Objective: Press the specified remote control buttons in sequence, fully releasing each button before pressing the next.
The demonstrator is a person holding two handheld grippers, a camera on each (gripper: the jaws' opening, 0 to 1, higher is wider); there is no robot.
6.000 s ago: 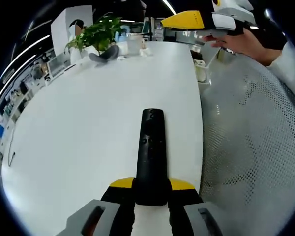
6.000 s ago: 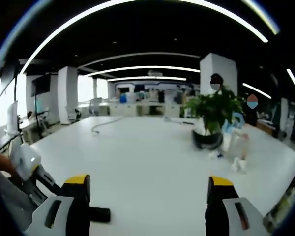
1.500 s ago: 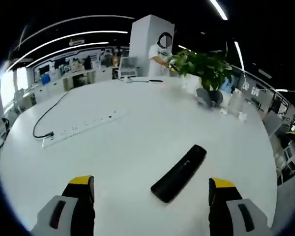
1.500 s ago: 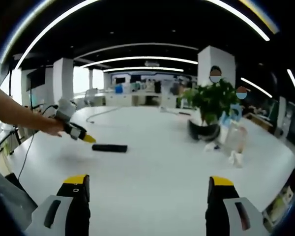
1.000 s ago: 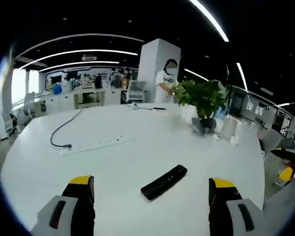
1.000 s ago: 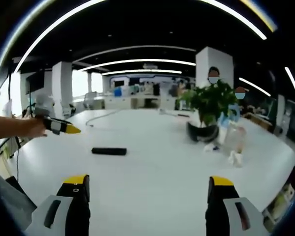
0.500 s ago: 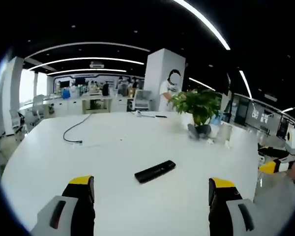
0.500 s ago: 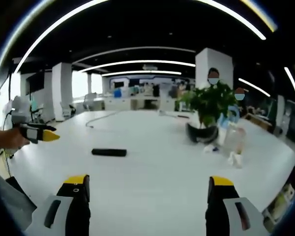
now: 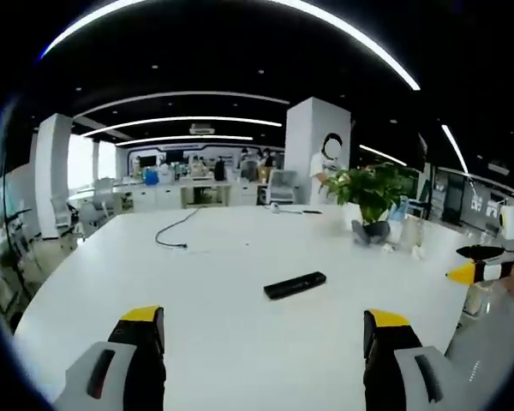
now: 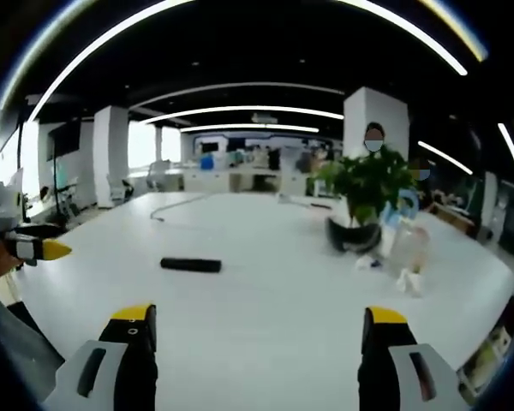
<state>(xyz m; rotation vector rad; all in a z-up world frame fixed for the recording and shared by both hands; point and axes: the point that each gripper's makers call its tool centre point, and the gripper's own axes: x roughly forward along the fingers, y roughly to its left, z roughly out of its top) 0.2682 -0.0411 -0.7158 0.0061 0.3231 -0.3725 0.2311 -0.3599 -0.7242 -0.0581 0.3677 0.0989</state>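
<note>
black remote control (image 9: 295, 285) just lying on the white tabletop (image 9: 206, 257), both hand-held grippers (image 9: 263, 330) (image 10: 261, 330) wide apart, gripping nothing

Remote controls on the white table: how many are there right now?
1. The slim black remote control lies flat near the middle of the white table, between both grippers and touched by neither; it also shows in the right gripper view.

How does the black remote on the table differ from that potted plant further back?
The remote control is a flat black bar lying on its side, while the potted plant stands upright with bushy green leaves. The remote control lies alone in the open middle of the table; the potted plant sits near the far edge beside some clear containers. Both rest on the same white table, and neither gripper touches them.
</note>
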